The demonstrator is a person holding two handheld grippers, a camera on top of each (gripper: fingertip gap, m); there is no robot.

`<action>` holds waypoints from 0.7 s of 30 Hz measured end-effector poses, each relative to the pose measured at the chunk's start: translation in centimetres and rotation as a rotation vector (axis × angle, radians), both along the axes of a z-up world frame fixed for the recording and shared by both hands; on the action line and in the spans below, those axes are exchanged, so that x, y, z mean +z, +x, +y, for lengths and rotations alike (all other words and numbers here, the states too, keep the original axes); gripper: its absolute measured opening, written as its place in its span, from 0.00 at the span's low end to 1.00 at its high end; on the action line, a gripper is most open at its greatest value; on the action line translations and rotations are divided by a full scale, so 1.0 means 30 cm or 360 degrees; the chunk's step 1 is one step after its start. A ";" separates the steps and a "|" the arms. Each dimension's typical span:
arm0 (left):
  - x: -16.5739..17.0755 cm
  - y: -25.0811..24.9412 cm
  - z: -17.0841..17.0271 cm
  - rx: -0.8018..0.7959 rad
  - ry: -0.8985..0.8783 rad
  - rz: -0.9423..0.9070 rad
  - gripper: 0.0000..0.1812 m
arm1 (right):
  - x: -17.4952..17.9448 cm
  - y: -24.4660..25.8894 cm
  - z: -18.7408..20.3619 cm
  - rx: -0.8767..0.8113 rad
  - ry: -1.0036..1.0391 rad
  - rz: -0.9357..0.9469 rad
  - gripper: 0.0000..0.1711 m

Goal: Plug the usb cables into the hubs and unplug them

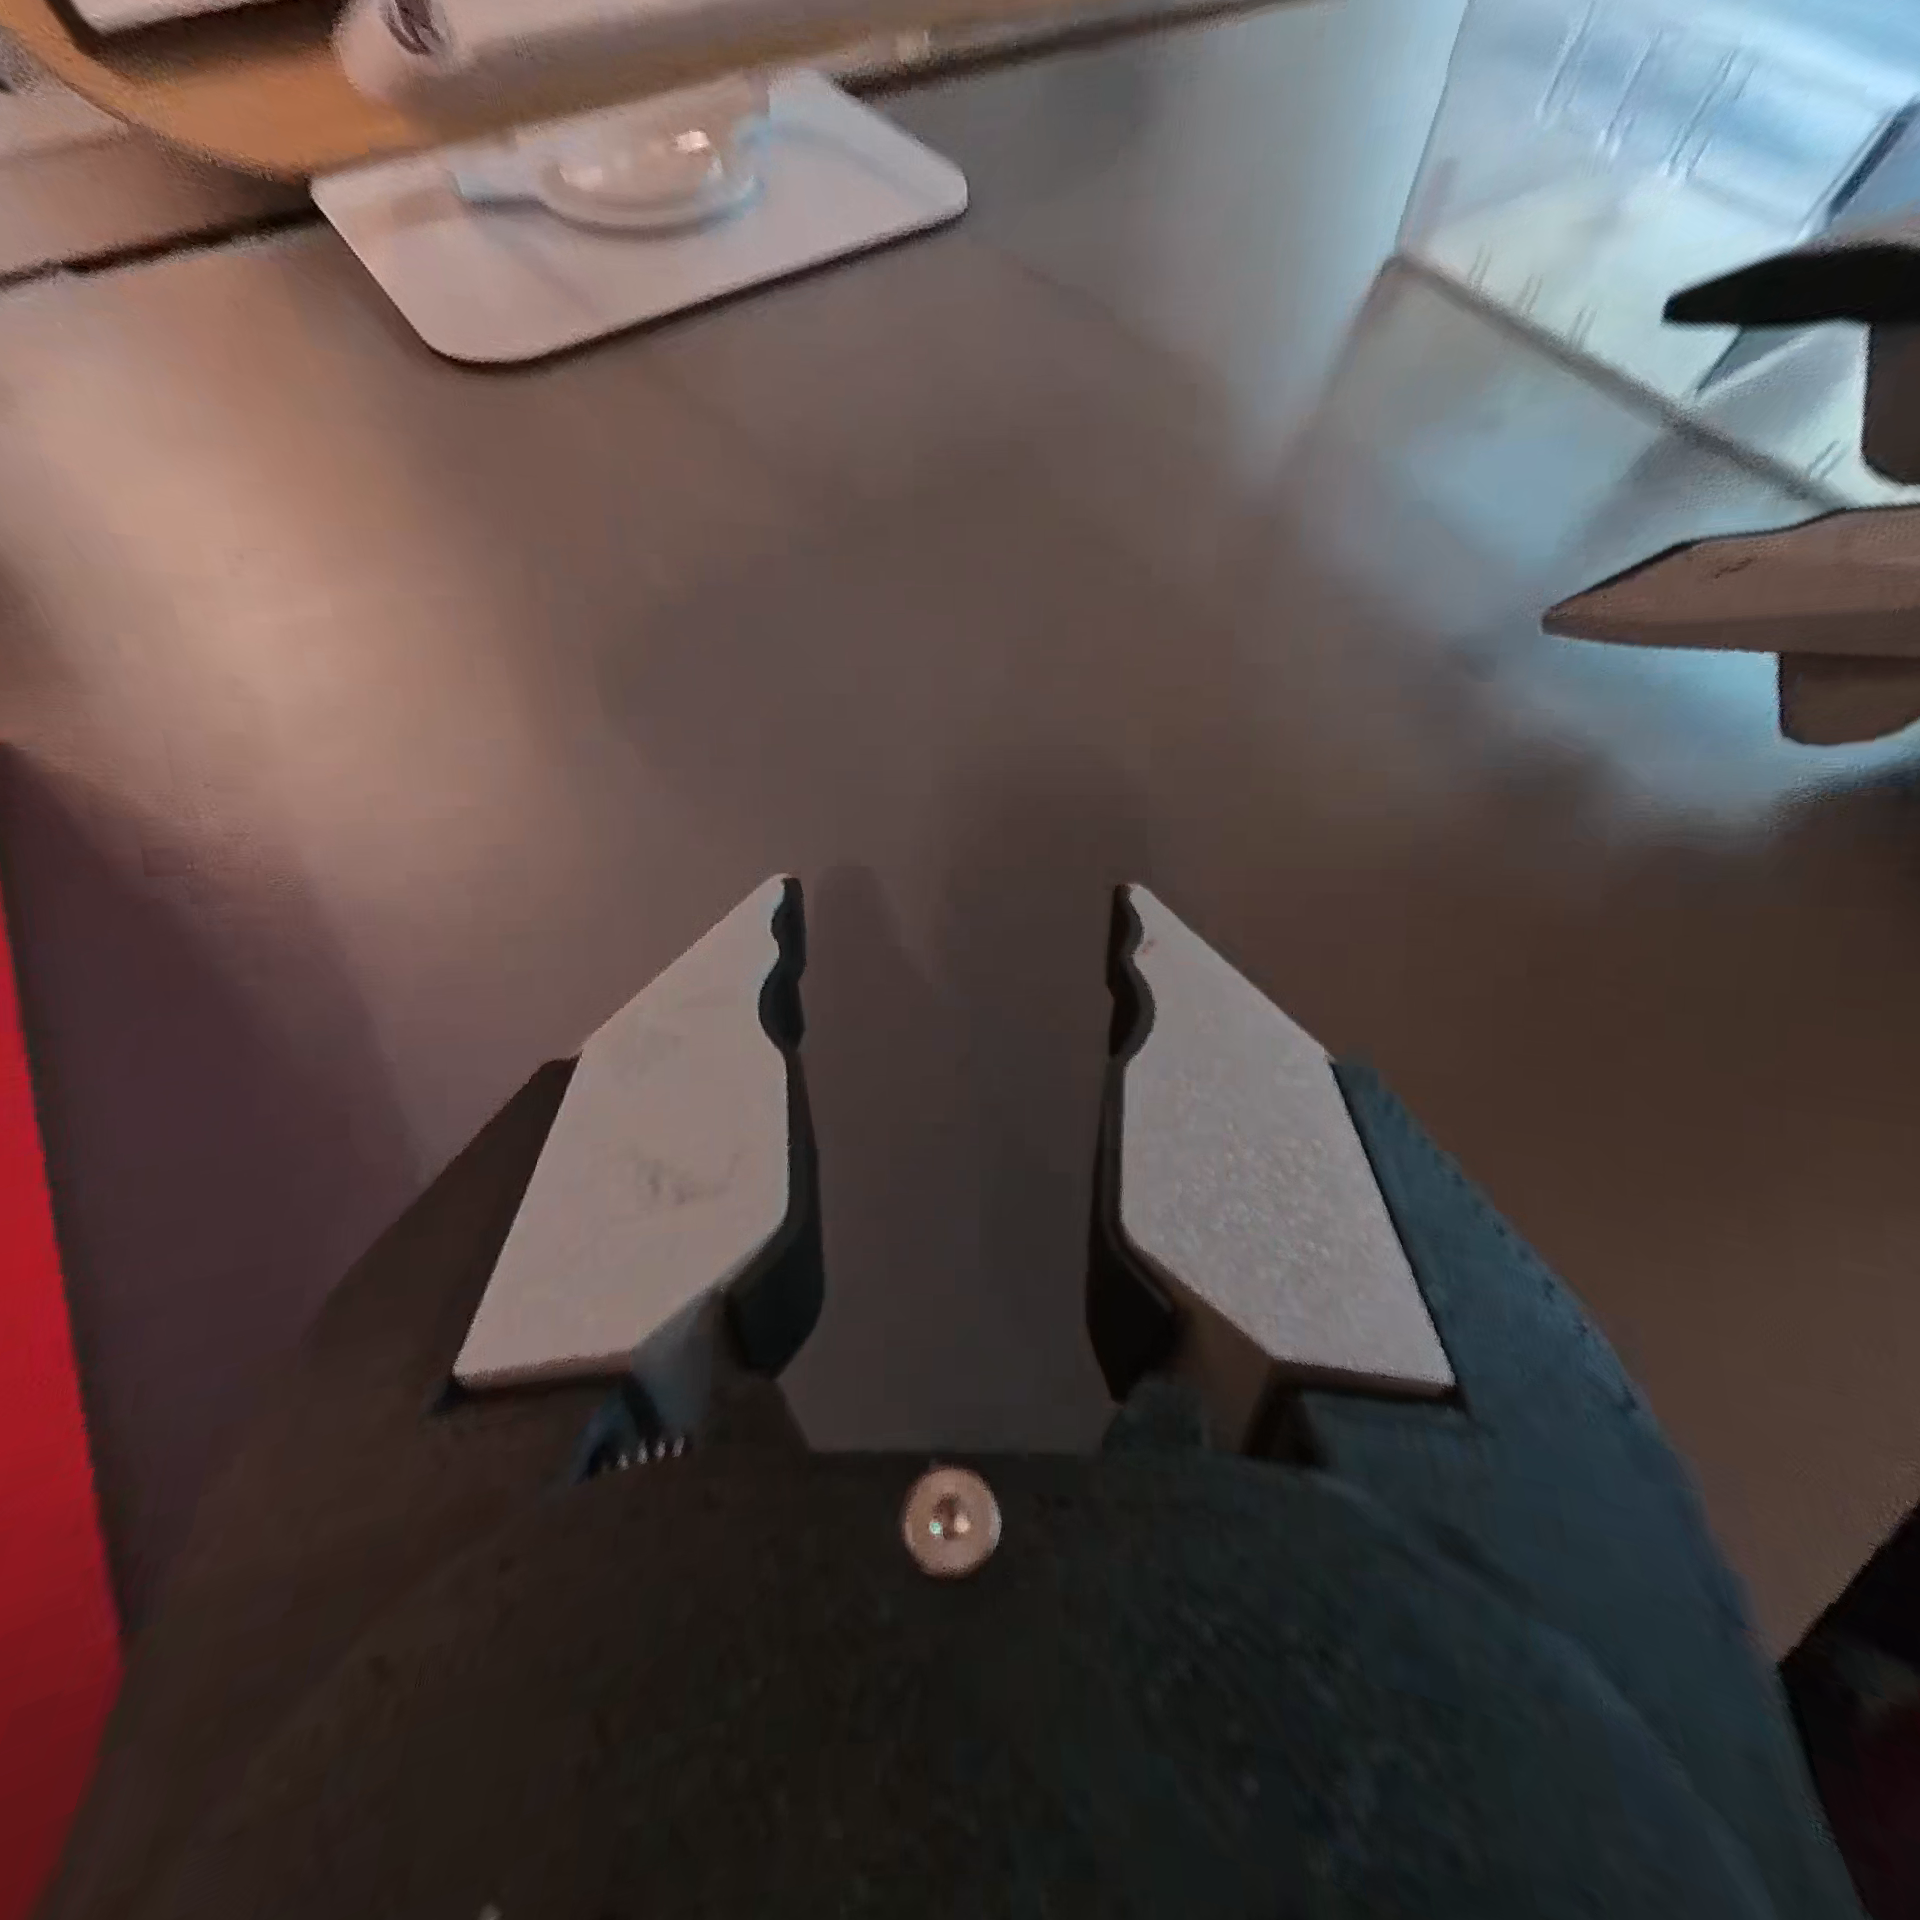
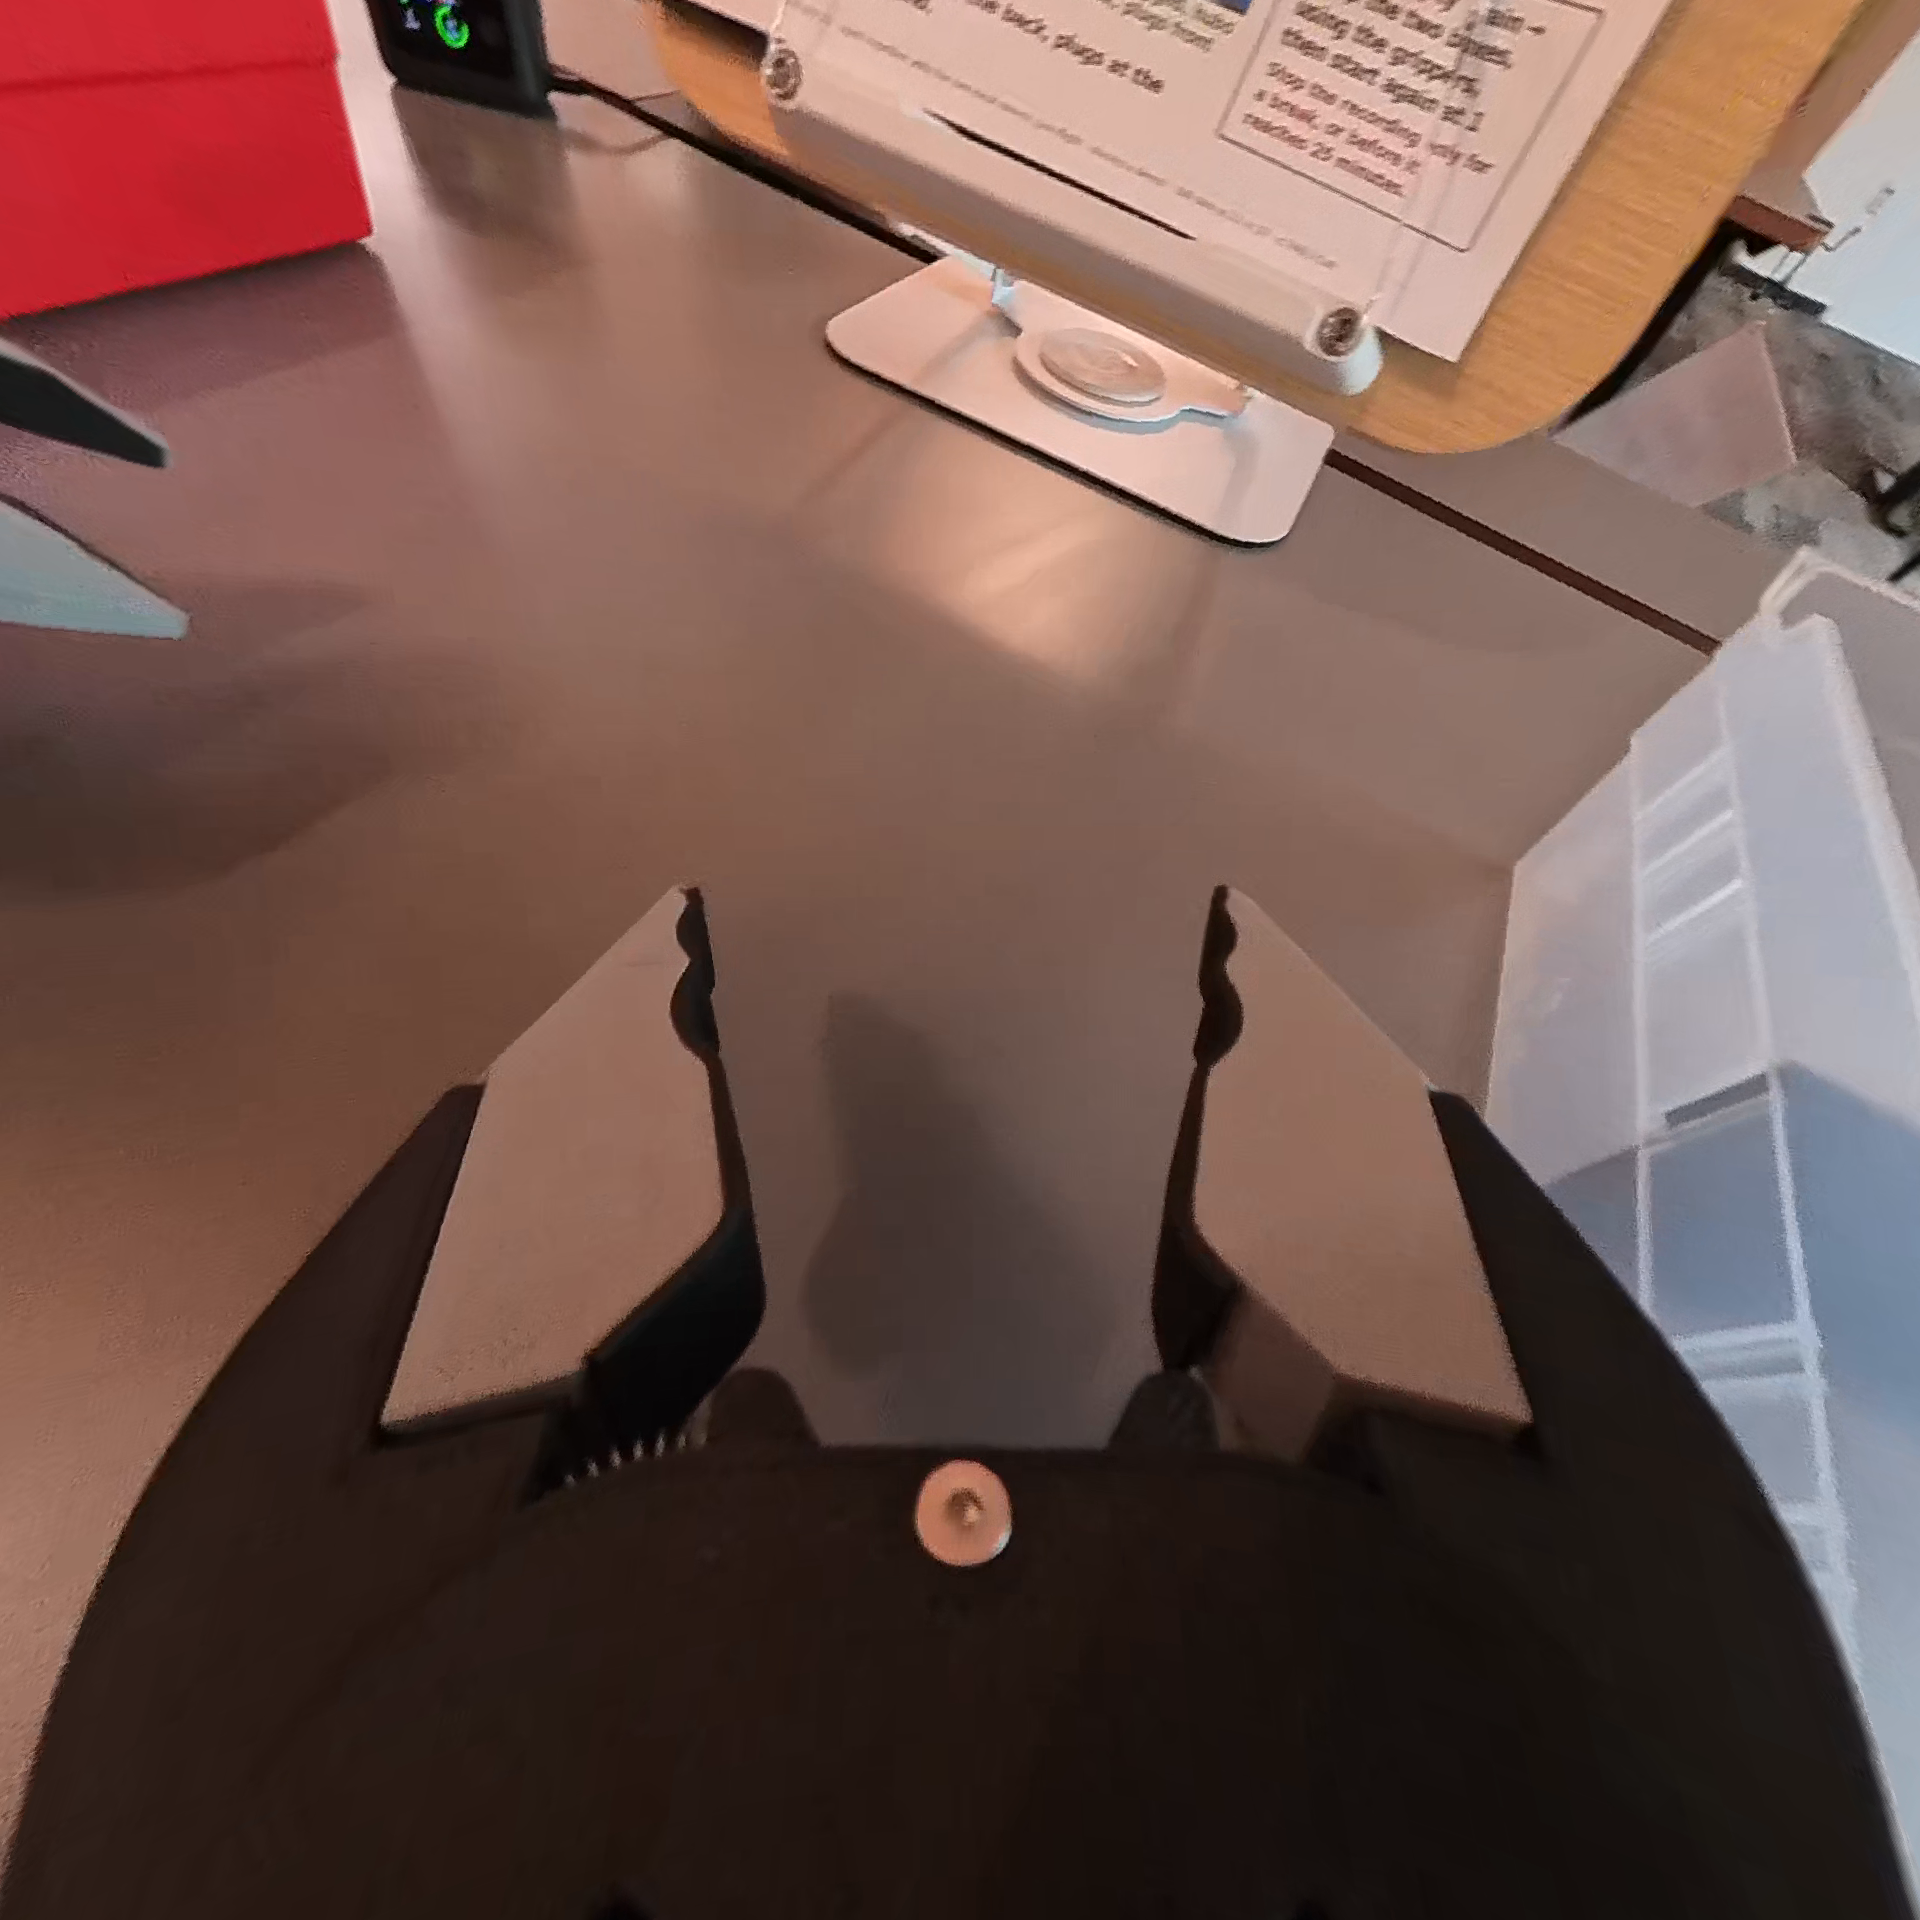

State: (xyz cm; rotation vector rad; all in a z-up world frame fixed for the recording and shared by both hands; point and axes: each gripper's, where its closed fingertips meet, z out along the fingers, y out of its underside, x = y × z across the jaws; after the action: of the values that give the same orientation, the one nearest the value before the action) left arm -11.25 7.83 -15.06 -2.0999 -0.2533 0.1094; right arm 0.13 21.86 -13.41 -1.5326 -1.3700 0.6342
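No usb cable or hub shows in either view. My left gripper (image 1: 958,891) is open and empty, held low over the bare dark grey table (image 1: 727,623). My right gripper (image 2: 954,896) is open wider, also empty, over the same table (image 2: 727,727). The right gripper's fingers (image 1: 1714,592) show at the right edge of the left wrist view. The left gripper's fingers (image 2: 83,592) show at the left edge of the right wrist view. Both views are blurred.
A white stand base (image 2: 1081,405) holding a printed sheet (image 2: 1195,94) stands at the table's far side; the base also shows in the left wrist view (image 1: 644,218). A clear plastic bin (image 2: 1745,987) stands to the right, a red box (image 2: 166,145) and a small dark screen (image 2: 457,42) at the far left.
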 end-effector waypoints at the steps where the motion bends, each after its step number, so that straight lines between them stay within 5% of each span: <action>1: -0.013 0.008 0.005 -0.0028 -0.0039 -0.0011 0.33 | -0.004 -0.004 -0.008 0.0015 0.0006 -0.0015 0.54; 12: -0.001 0.072 0.026 -0.0181 0.0007 -0.0045 0.31 | 0.006 -0.004 -0.031 0.0111 -0.0171 0.0059 0.52; 21: -0.017 0.086 0.086 -0.0145 -0.0085 0.0157 0.34 | -0.010 -0.020 -0.061 0.0115 0.0107 -0.0055 0.55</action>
State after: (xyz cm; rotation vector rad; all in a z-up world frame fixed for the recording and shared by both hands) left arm -8.69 10.40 -15.57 -2.1486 -0.0960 0.1664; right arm -0.47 20.04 -13.71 -1.4523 -1.4641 0.6025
